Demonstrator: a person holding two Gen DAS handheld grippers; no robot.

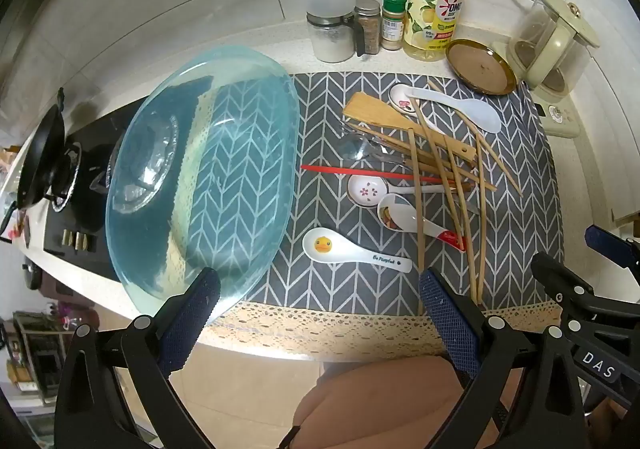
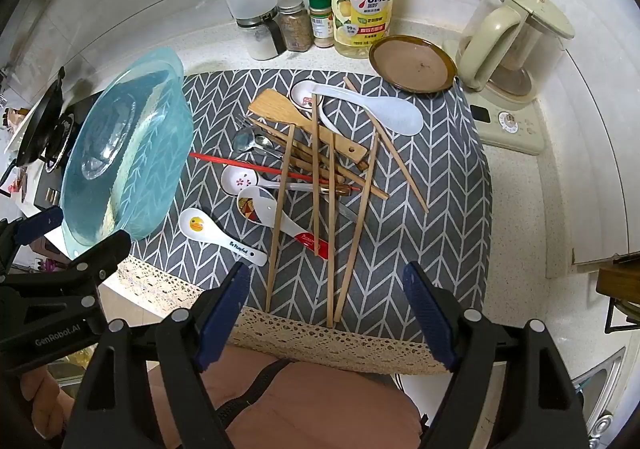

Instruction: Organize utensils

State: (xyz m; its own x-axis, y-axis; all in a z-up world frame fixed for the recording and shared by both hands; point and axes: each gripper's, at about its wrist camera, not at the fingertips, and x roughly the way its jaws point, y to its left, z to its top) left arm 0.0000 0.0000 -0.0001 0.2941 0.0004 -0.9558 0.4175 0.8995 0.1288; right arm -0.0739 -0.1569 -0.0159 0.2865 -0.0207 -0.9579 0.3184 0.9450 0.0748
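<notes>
A heap of utensils lies on a grey chevron mat [image 1: 340, 289] [image 2: 432, 233]: several wooden chopsticks [image 2: 280, 225], a wooden spatula [image 1: 384, 115] [image 2: 296, 113], a red chopstick [image 1: 360, 171] [image 2: 240, 165], metal spoons [image 2: 250, 141], a white rice paddle [image 1: 468, 107] [image 2: 384, 109] and ceramic spoons, one with a duck [image 1: 340, 249] [image 2: 212, 231]. A blue glass plate [image 1: 204, 169] [image 2: 128, 157] stands tilted at the mat's left. My left gripper [image 1: 320, 289] is open at the mat's near edge, its left finger by the plate rim. My right gripper [image 2: 326, 289] is open over the near chopstick ends.
Behind the mat stand a sugar jar [image 1: 332, 33], spice jars [image 1: 394, 23], a dish soap bottle [image 1: 436, 9], a brown saucer [image 1: 480, 67] [image 2: 412, 63] and a kettle [image 1: 556, 45] [image 2: 516, 41]. A gas stove with a black wok [image 1: 44, 161] is at left.
</notes>
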